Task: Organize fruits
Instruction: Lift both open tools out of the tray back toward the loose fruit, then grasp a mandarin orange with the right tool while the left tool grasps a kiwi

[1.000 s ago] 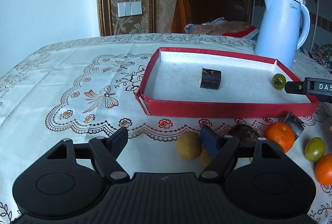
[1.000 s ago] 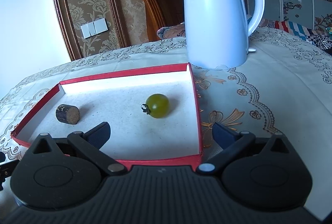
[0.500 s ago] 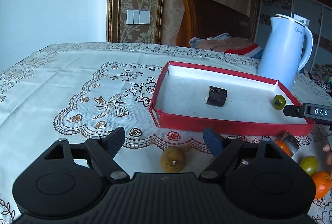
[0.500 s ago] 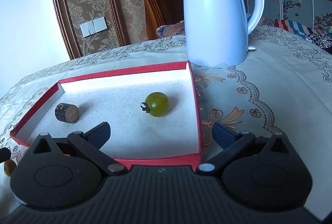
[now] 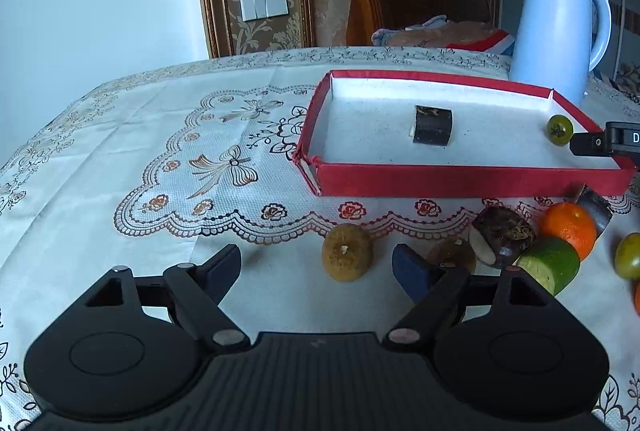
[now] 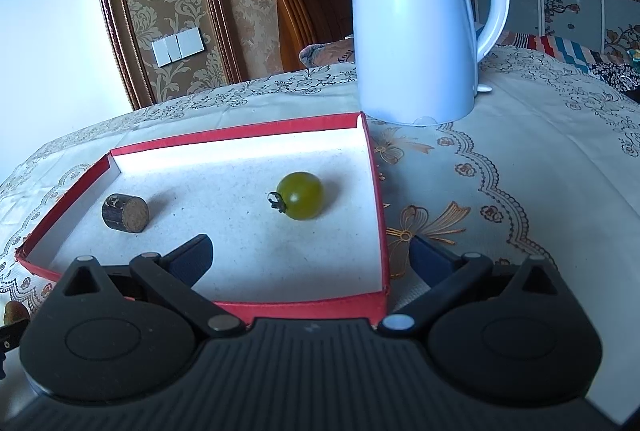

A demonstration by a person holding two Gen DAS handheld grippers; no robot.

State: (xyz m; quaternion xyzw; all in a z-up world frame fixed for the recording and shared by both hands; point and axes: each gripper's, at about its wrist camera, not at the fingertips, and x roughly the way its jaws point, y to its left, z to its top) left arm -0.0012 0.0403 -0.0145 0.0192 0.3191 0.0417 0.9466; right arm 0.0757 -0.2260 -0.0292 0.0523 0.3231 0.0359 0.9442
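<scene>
While the left gripper (image 5: 316, 267) hangs spread wide and empty over the lace-patterned tablecloth (image 5: 160, 135), a rough brown round fruit (image 5: 347, 252) lies just ahead between its fingers, touching neither. To its right crowd a second brown fruit (image 5: 452, 253), a dark glossy chestnut-like piece (image 5: 502, 237), a cut green piece (image 5: 550, 263) and a tangerine (image 5: 570, 229), perhaps touching one another. Beyond them stands the shallow red cardboard tray (image 5: 460, 181), holding a dark cylinder stub (image 5: 432, 125) and a smooth green tomato (image 5: 559, 129). Only the right wrist view shows the right gripper (image 6: 310, 257), likewise open and empty, its left finger over the tray floor and the tomato (image 6: 301, 195) straight ahead, with the white kettle (image 6: 416, 27) behind.
</scene>
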